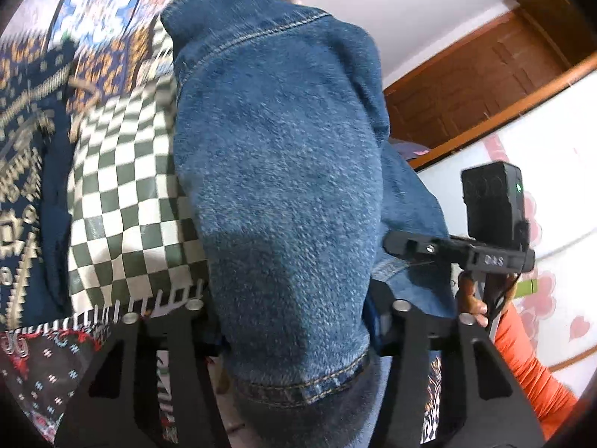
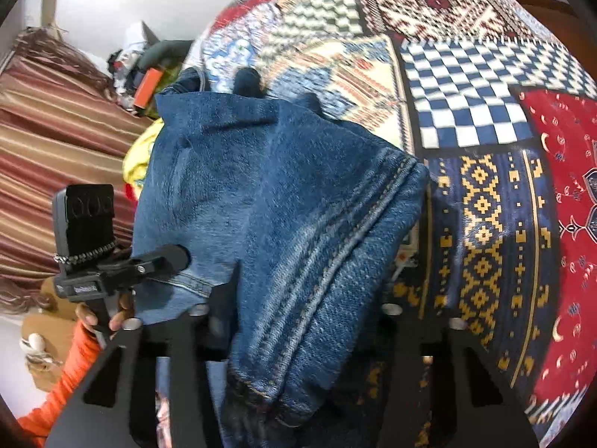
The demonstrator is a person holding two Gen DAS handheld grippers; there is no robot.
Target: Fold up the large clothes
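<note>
A blue denim jacket (image 1: 283, 171) hangs lifted above the patchwork bedspread (image 1: 123, 194). My left gripper (image 1: 294, 369) is shut on the jacket's stitched hem, and the cloth drapes forward over its fingers. My right gripper (image 2: 294, 384) is shut on another seamed edge of the same jacket (image 2: 268, 201). The right gripper also shows at the right of the left wrist view (image 1: 395, 246), and the left gripper at the left of the right wrist view (image 2: 175, 257). The fingertips are hidden by denim in both views.
The patchwork bedspread (image 2: 481, 119) lies under and beyond the jacket. A pile of clothes and an orange box (image 2: 147, 86) lie at the far left. Striped curtains (image 2: 56, 142) hang left. A wooden door (image 1: 474, 82) and white wall stand at the right.
</note>
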